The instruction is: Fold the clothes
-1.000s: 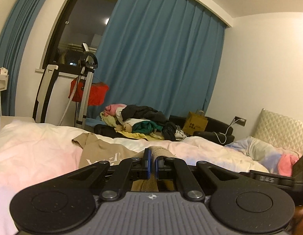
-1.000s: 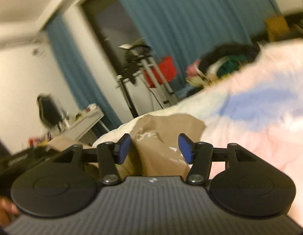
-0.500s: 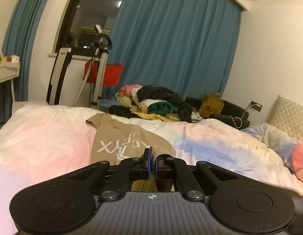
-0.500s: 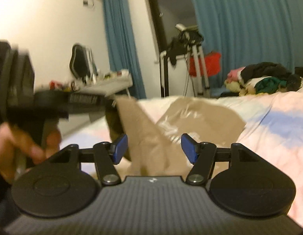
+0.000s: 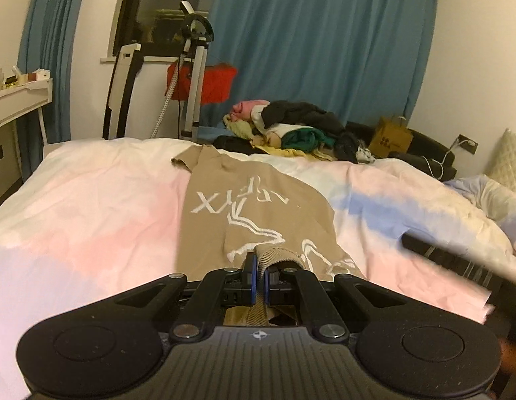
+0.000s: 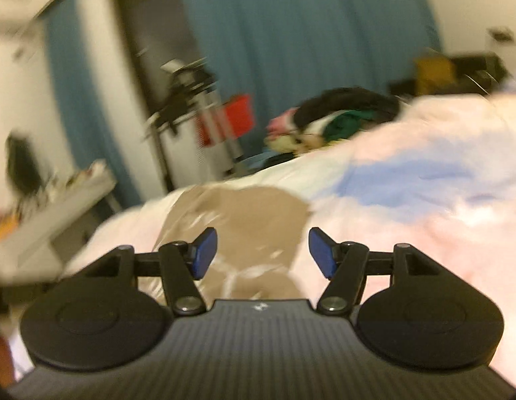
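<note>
A tan T-shirt [image 5: 258,210] with a white print lies lengthwise on the pastel bed cover [image 5: 91,220]. My left gripper [image 5: 259,278] is shut on the shirt's ribbed collar at its near end. In the blurred right wrist view the same T-shirt [image 6: 237,220] lies ahead of my right gripper [image 6: 262,251], which is open and empty just above its near part. The right gripper's black body also shows in the left wrist view [image 5: 458,263] at the right, blurred.
A pile of mixed clothes [image 5: 291,130] sits beyond the bed's far edge, before a blue curtain [image 5: 321,43]. A garment steamer stand [image 5: 194,66] and a red item [image 5: 204,83] stand at the back. A white desk [image 5: 14,100] is left, pillows [image 5: 504,156] right.
My left gripper has tilted down with the collar, so more of the shirt lies flat. My right gripper has swung fast to the right, away from the left gripper, still open.
</note>
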A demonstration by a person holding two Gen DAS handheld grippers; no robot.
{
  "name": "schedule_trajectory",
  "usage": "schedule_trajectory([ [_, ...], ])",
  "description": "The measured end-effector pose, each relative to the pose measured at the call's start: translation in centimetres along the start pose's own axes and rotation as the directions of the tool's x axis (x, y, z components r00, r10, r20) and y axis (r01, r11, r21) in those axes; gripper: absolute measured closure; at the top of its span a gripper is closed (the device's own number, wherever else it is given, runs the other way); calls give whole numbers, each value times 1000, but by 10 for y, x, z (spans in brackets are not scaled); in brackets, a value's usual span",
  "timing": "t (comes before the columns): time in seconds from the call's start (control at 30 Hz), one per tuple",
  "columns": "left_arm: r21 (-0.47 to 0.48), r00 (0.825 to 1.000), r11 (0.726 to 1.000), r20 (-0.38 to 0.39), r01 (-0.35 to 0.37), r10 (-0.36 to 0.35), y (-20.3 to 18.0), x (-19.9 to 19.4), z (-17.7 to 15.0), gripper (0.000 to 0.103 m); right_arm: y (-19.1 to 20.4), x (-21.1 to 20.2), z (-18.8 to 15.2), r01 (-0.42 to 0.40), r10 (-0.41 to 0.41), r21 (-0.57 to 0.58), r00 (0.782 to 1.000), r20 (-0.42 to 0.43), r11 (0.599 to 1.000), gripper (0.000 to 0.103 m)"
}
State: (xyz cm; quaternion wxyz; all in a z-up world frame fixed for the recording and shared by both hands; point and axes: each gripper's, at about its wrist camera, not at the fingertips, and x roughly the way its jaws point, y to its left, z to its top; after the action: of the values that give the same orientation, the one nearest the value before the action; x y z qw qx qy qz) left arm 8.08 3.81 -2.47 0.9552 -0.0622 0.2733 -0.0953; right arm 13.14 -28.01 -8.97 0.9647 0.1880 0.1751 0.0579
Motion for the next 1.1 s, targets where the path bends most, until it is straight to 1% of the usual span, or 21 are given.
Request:
schedule_trajectory([
  [0.03,1,1000,1000,2,8,-8,-1,0,0,99,-7,1,3,3,-3,24,1000,-11,1000,39],
  [0.13,-22,998,998,35,54,-53,0,-3,3,99,-13,-8,7,-102,103,40,994,-28,994,39],
  [0.17,-32,996,997,49,72,-70,1,-6,4,99,-5,-11,1,-159,158,-10,986,-56,987,39],
  [0.23,-50,992,994,77,99,-95,2,-11,6,99,13,-17,-10,-266,254,-109,961,-113,958,39],
  [0.3,-64,989,991,102,114,-107,3,-15,9,98,39,-22,-30,-303,277,-234,951,-141,924,39],
  [0.33,-67,988,990,109,120,-112,4,-16,10,98,53,-22,-40,-308,274,-292,950,-152,905,39],
  [0.4,-71,986,989,114,129,-121,3,-17,10,98,78,-19,-58,-290,248,-413,956,-154,863,40],
  [0.43,-70,986,989,110,131,-122,2,-17,10,98,88,-14,-67,-253,212,-477,967,-139,842,41],
  [0.5,-65,987,990,101,129,-122,0,-15,8,98,105,0,-86,-169,130,-599,986,-108,783,41],
  [0.57,-59,989,991,95,121,-115,-2,-13,5,98,111,14,-102,-116,64,-677,993,-102,727,42],
  [0.63,-51,991,993,86,102,-97,-3,-10,2,98,110,22,-109,-68,7,-697,996,-91,714,42],
  [0.67,-50,993,994,79,92,-88,-3,-8,0,98,106,23,-107,-44,-15,-688,997,-79,724,42],
  [0.73,-50,995,996,64,75,-72,-3,-4,-2,98,94,15,-93,15,-51,-645,998,-38,764,42],
  [0.8,-46,997,997,50,64,-61,-2,-1,-3,98,78,2,-73,76,-86,-576,996,10,814,41],
  [0.83,-38,997,997,44,60,-58,-3,1,-4,98,69,-4,-63,91,-94,-534,995,20,841,41],
  [0.87,-30,997,998,38,62,-61,-4,3,-5,97,58,-9,-52,87,-92,-482,996,14,872,41],
  [0.93,-14,996,996,20,88,-88,-8,7,-7,96,40,-17,-36,40,-60,-374,997,-41,926,36],
  [0.97,-3,995,995,11,100,-100,-11,10,-9,96,30,-15,-29,9,-38,-333,996,-81,943,36],
  [1.03,37,994,993,0,111,-111,-19,13,-13,96,13,-14,-20,-31,-12,-265,987,-159,964,36],
  [1.1,71,993,991,1,117,-117,-26,14,-17,97,-5,-7,-11,-76,30,-181,969,-244,980,36],
])
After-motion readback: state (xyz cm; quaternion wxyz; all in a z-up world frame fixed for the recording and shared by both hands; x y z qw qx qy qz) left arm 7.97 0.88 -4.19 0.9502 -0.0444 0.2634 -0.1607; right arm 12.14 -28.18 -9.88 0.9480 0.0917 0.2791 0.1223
